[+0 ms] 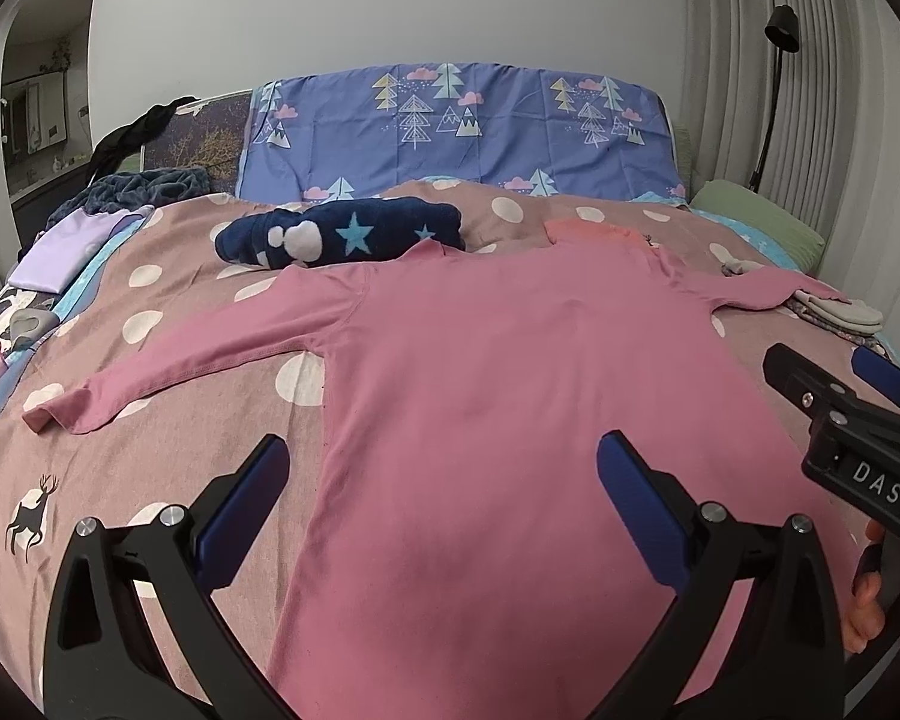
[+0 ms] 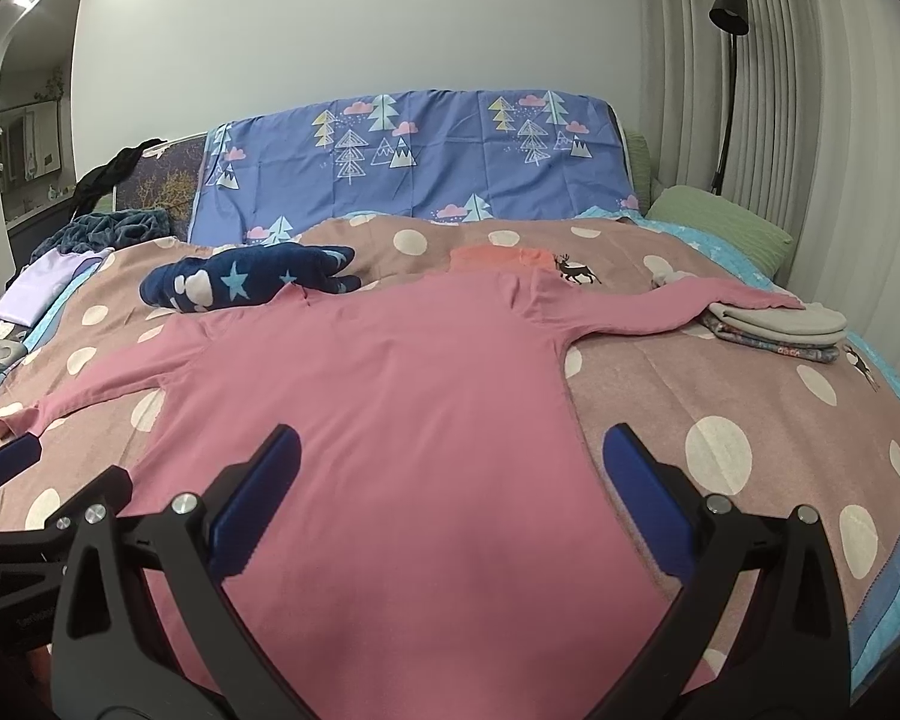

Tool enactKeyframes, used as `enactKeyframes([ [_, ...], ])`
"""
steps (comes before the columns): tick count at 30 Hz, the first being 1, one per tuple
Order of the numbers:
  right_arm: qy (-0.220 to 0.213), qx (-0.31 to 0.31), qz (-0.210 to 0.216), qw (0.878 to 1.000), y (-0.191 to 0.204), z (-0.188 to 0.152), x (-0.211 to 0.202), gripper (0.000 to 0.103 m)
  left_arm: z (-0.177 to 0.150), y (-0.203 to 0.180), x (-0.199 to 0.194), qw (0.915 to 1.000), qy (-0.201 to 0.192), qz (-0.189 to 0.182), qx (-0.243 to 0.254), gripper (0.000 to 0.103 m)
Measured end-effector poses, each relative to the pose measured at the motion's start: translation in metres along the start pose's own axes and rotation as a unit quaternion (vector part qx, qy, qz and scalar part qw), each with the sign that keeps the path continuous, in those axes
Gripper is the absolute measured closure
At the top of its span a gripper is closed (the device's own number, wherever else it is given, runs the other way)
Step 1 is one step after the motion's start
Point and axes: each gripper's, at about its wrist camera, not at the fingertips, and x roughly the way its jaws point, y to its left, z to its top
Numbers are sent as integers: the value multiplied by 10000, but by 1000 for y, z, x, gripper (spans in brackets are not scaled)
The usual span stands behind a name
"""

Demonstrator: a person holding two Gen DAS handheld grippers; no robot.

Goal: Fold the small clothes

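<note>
A pink long-sleeved shirt [image 1: 510,372] lies spread flat on the bed with both sleeves stretched out sideways; it also shows in the right wrist view [image 2: 390,390]. My left gripper [image 1: 444,480] is open and empty above the shirt's lower left part. My right gripper [image 2: 450,468] is open and empty above the shirt's lower right part. The right gripper also shows at the right edge of the left wrist view [image 1: 834,372], and the left gripper shows at the left edge of the right wrist view [image 2: 12,468].
The bed has a brown dotted cover [image 2: 750,408]. A navy star-patterned garment [image 1: 342,231] lies behind the shirt's left shoulder. A stack of folded clothes [image 2: 780,327] lies under the right sleeve's end. A green pillow [image 2: 720,222] and a blue tree-print sheet [image 2: 420,162] are at the back.
</note>
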Motion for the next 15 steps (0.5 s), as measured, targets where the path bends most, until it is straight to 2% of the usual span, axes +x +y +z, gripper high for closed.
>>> enactKeyframes([
  [10,-12,-8,19,10000,-1,0,0,2,-3,2,5,9998,87,-188,-41,1],
  [15,-13,-16,32,10000,0,-1,0,2,-5,-2,2,9999,-82,-7,136,1],
])
